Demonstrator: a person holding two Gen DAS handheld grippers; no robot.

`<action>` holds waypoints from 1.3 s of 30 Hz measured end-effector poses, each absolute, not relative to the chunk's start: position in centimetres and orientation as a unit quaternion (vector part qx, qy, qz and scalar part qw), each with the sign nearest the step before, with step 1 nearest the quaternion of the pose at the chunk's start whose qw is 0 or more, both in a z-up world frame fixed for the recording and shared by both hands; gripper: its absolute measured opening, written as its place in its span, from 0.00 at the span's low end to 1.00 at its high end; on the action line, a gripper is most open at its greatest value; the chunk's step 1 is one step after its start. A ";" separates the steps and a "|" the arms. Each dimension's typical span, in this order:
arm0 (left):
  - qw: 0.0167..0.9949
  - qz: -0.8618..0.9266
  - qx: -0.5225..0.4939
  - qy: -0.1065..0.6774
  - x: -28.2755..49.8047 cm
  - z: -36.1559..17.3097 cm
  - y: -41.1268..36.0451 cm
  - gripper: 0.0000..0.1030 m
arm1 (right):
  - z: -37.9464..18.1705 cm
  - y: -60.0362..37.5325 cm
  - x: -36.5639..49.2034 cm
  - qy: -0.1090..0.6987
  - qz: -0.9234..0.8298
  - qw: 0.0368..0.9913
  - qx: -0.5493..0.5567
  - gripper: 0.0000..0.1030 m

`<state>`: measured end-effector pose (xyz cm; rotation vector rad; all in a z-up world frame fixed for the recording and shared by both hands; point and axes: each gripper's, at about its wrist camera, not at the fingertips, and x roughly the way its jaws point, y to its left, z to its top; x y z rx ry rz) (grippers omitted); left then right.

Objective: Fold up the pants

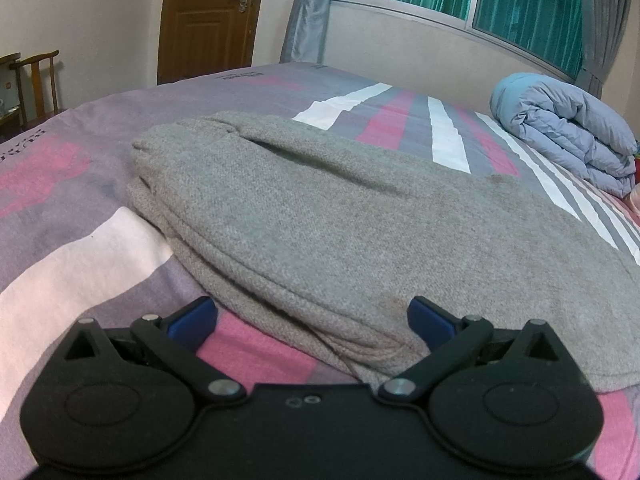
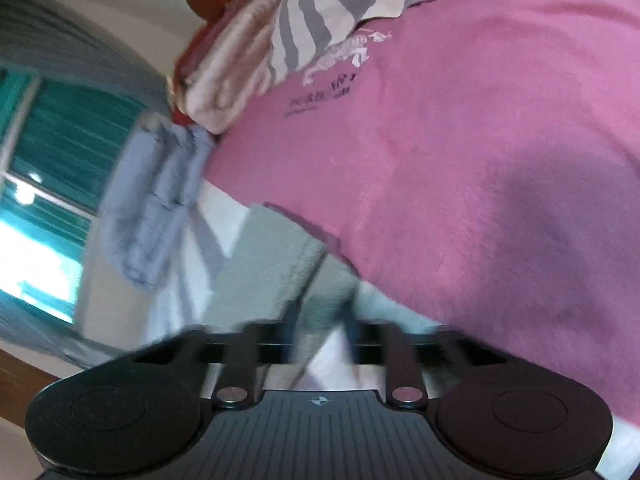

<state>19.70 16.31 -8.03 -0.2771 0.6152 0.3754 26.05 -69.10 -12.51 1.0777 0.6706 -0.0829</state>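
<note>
The grey knitted pants [image 1: 340, 216] lie folded in layers on the bed, filling the middle of the left wrist view. My left gripper [image 1: 310, 316] stands open at their near edge, its blue fingertips [image 1: 192, 318] apart on either side of the folded hem, pressing on nothing. The right wrist view is blurred and tilted. There a strip of the grey pants [image 2: 280, 264] runs down between the jaws of my right gripper [image 2: 324, 332], which is shut on that cloth. Its fingertips are smeared by motion and hard to make out.
The bed has a purple, pink and white striped sheet [image 1: 80, 168]. A rolled blue quilt [image 1: 568, 128] lies at the far right near the window [image 1: 520, 4]. A wooden door [image 1: 208, 16] and a chair [image 1: 36, 80] stand beyond. Striped pillows [image 2: 280, 40] lie at the bed's head.
</note>
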 end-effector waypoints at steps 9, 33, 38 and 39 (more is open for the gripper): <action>0.927 0.180 -0.139 0.298 19.5 -8.1 16.6 0.94 | -8.1 -69.6 27.3 0.270 0.022 0.886 0.377 0.07; 0.929 0.178 -0.141 0.293 19.1 -8.0 16.7 0.94 | -12.7 -68.2 28.5 0.275 -0.015 0.804 0.527 0.31; 0.929 0.178 -0.141 0.292 19.0 -7.9 16.7 0.94 | -10.3 -67.0 28.5 0.263 0.005 0.833 0.488 0.04; 0.929 0.177 -0.142 0.292 19.0 -7.9 16.7 0.94 | -9.5 -66.9 27.9 0.251 0.010 0.838 0.484 0.04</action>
